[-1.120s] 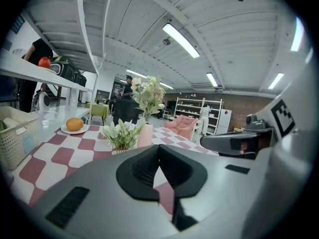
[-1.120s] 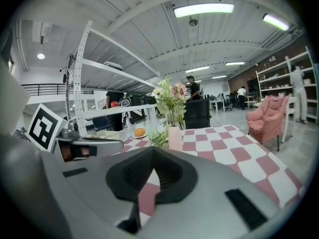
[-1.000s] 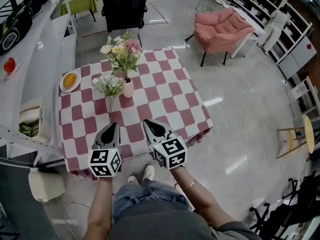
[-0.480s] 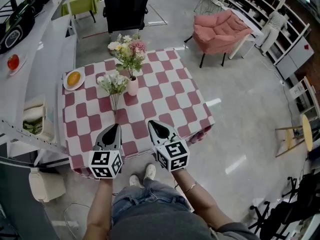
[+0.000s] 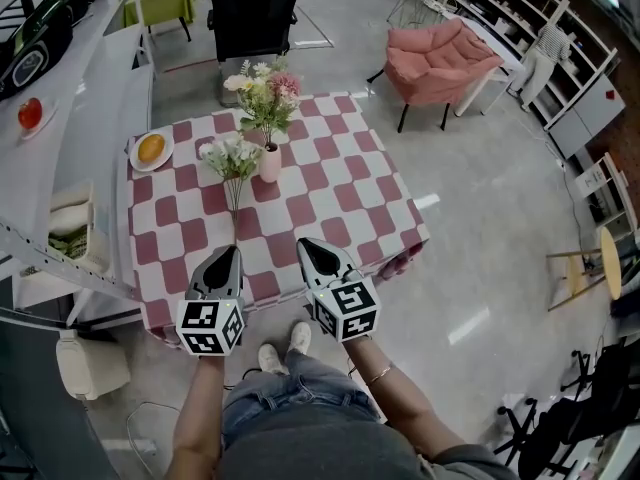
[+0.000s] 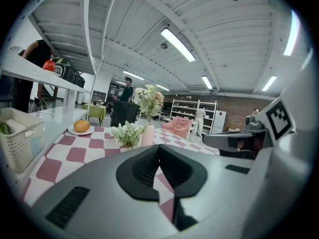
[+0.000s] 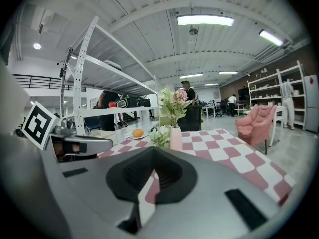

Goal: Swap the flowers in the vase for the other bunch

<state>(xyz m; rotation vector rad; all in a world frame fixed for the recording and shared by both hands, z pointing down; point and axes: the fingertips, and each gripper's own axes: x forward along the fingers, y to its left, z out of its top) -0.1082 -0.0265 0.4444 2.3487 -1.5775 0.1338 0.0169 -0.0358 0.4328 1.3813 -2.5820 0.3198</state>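
Observation:
A pink vase (image 5: pixel 270 163) with a mixed pink, white and yellow bouquet (image 5: pixel 265 88) stands on the red-and-white checked table (image 5: pixel 330 193). Just left of it, a bunch of white flowers (image 5: pixel 231 155) stands upright in a narrow clear vase. My left gripper (image 5: pixel 224 258) and right gripper (image 5: pixel 306 248) hover side by side over the table's near edge, both shut and empty, well short of the flowers. The left gripper view shows its jaws (image 6: pixel 159 148) closed, with the vase (image 6: pixel 148 135) and white bunch (image 6: pixel 127 132) ahead. In the right gripper view, closed jaws (image 7: pixel 153 151) point toward the vase (image 7: pixel 176 137).
A plate with an orange (image 5: pixel 151 149) sits at the table's far left corner. A black chair (image 5: pixel 253 18) stands behind the table, a pink armchair (image 5: pixel 445 56) to the right. A white shelf unit (image 5: pixel 70 118) with a basket (image 5: pixel 68 230) runs along the left.
Both grippers and the head view have moved forward toward the table. The table and flowers now sit closer and lower in view. Jaws stayed shut.

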